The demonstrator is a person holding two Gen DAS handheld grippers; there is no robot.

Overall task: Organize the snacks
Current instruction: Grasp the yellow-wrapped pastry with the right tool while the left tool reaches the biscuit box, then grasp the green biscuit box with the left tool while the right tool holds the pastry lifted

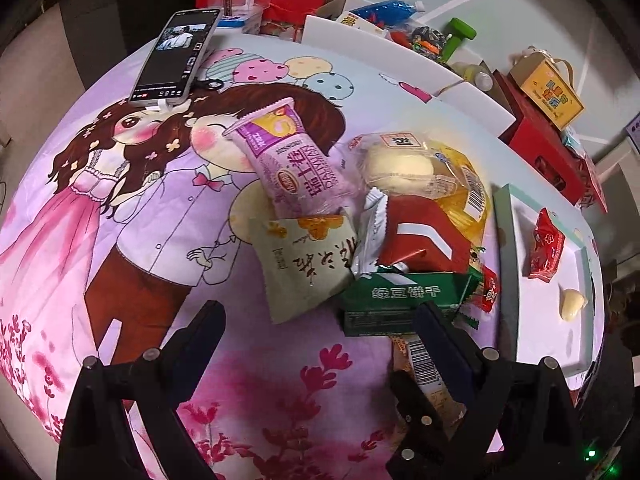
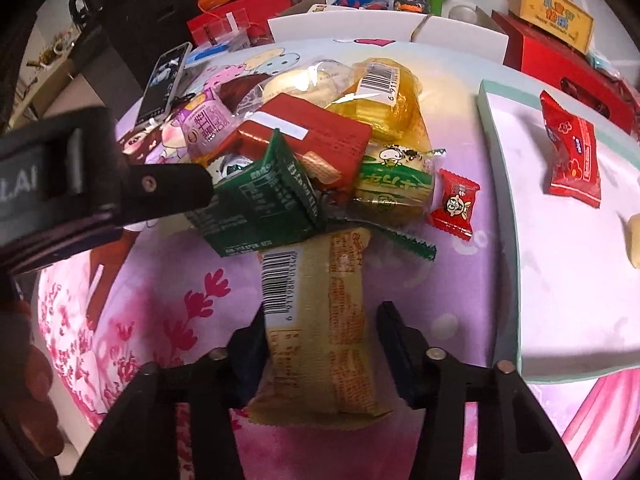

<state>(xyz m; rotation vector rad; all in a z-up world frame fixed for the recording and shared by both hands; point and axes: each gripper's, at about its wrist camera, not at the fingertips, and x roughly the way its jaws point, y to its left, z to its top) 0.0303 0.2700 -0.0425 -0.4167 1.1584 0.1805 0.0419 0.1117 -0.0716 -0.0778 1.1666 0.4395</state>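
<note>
Right wrist | right gripper (image 2: pixel 322 344) low, spread around yellow packet (image 2: pixel 316 320)

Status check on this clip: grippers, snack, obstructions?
Left gripper open, empty, facing pile. Right gripper open astride beige barcode packet, not clamped. Green box overlaps packet's far end. Tray holds red packet.

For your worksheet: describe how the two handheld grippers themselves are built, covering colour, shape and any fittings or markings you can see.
Both are matte black. The left gripper has two angled arms ending in dark navy finger pads, with round silver fasteners on the linkages. The right gripper has the same build: black linkages, silver fasteners, dark pads. In the right wrist view, the left gripper's body shows white lettering, partly cut off.
</note>
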